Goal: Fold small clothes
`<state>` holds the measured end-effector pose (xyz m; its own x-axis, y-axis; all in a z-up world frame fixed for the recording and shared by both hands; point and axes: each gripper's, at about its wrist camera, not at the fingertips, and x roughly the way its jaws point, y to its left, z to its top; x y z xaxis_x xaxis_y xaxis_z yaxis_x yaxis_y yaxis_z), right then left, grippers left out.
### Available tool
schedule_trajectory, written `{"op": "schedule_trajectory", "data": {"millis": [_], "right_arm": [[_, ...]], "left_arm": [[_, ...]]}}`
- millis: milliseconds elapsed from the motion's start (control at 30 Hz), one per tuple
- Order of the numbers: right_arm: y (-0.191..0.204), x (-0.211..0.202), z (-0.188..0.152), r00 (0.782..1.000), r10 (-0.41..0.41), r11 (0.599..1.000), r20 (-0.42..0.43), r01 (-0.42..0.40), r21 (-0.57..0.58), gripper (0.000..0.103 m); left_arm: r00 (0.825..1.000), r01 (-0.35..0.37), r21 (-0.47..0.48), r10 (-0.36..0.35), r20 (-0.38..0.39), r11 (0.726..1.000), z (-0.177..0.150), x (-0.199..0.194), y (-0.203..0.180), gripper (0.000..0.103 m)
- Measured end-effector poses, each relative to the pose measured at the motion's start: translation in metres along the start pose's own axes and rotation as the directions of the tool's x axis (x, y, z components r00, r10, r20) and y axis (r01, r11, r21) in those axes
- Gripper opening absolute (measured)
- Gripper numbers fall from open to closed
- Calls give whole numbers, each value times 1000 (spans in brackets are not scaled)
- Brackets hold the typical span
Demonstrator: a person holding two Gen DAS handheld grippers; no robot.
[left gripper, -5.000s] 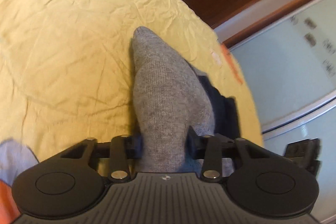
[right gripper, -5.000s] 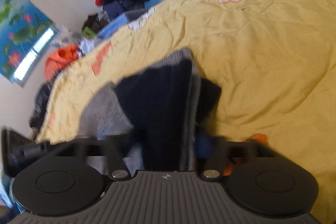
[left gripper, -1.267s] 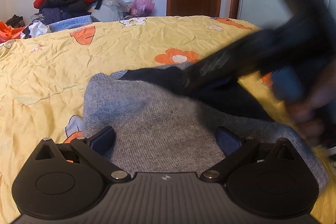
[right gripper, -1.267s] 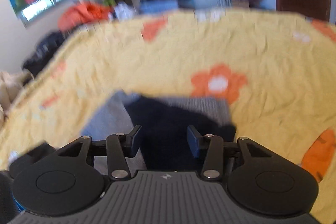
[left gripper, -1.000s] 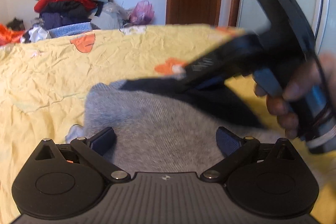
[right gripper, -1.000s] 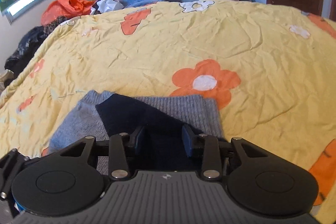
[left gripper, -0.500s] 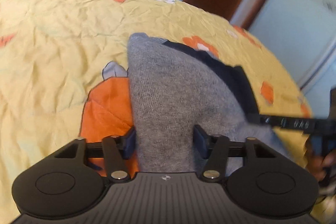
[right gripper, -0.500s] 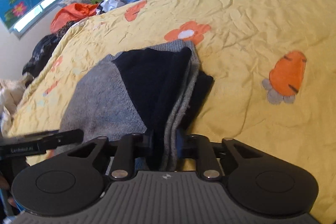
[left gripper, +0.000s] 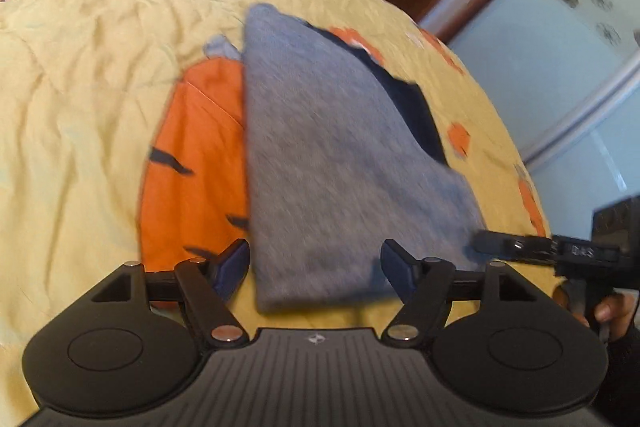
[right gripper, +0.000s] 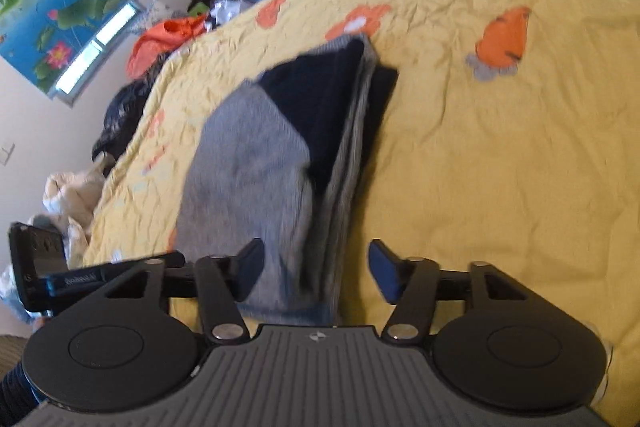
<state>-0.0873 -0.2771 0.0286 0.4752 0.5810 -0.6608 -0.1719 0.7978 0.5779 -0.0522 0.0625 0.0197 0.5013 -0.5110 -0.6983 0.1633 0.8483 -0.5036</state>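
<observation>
While both grippers were clamped on the cloth half a second ago, they now let go: one yellow bedspread point(left gripper: 80, 75) carries one folded grey-and-navy garment point(left gripper: 320, 155), lying flat near the bed's near edge beside an orange carrot print point(left gripper: 196, 163) (so this fold looks set down). Two grippers flank it: the left gripper point(left gripper: 315, 267) and right gripper point(right gripper: 316, 269) both have jaws opening, the garment's near edge between them but unpressed.

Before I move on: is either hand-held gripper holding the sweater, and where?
Neither. Both pairs of jaws are opening around the sweater's near edge, pads clear of it.
</observation>
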Motion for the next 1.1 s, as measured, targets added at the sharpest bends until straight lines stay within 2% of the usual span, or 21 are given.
{"op": "schedule_trajectory", "data": {"millis": [33,100,133,167,300,400,433,500,567,600,633,667,733,833,900,933,967,1000,1033,1067,1100], "right_arm": [[1,3,-3,1000,4,1000,-11,-4,-3,55],[3,10,-6,1000,8,1000,-26,-8,6,39],[5,15,-8,999,10,1000,-40,-10,-6,20],[9,18,-10,999,-4,999,-39,3,-36,20],[27,11,-16,999,-43,987,-31,38,-154,19],[31,17,-25,994,-108,964,-20,100,-246,20],[34,17,-27,993,-116,959,-8,110,-261,23],[38,9,-27,994,-113,958,9,112,-263,36],[39,-7,-19,992,-98,961,81,115,-250,62],[38,-15,-11,987,-89,964,132,118,-237,68],[38,-20,-1,981,-81,966,178,122,-229,72],[39,-21,13,972,-85,965,218,135,-224,72],[45,-10,43,968,-76,963,240,133,-233,72],[58,25,87,972,-54,961,229,113,-253,70],[75,55,105,962,-131,928,239,204,-312,58],[83,69,110,966,-143,912,217,214,-351,56],[88,84,113,979,-132,907,157,183,-378,56],[90,101,116,990,-126,910,71,143,-390,58],[88,117,115,988,-157,905,8,147,-398,61],[82,130,113,976,-219,886,-9,195,-422,72],[76,135,111,970,-243,867,12,222,-446,81]], "left_arm": [[1000,-4,8,4,-2,1000,-1,1,-2,71],[999,-31,65,32,-11,997,-1,3,-9,65],[998,-59,101,62,-28,993,0,4,-11,39],[995,-82,132,89,-47,988,2,5,-12,30],[990,-88,213,108,-85,973,10,2,-3,23],[988,-110,245,132,-77,963,7,1,-6,25],[986,-131,264,152,-63,956,4,-2,-12,29],[985,-155,303,170,-25,940,-3,-12,-23,32],[980,-198,346,186,70,917,-13,-27,-37,46],[974,-221,363,187,128,905,-19,-32,-44,54],[966,-240,381,180,185,893,-25,-36,-52,71],[958,-251,405,164,236,879,-31,-38,-60,78],[945,-261,450,131,301,854,-40,-34,-75,78],[951,-249,474,120,287,845,-41,-13,-83,78],[962,-233,474,129,240,849,-40,1,-83,78],[970,-213,477,123,212,853,-40,6,-82,78],[973,-209,470,134,188,857,-40,12,-79,78],[976,-206,458,152,153,864,-40,17,-75,78],[979,-199,451,153,136,870,-41,20,-69,78],[979,-192,462,139,146,866,-44,19,-65,78],[980,-191,475,139,143,859,-45,19,-65,78]]}}
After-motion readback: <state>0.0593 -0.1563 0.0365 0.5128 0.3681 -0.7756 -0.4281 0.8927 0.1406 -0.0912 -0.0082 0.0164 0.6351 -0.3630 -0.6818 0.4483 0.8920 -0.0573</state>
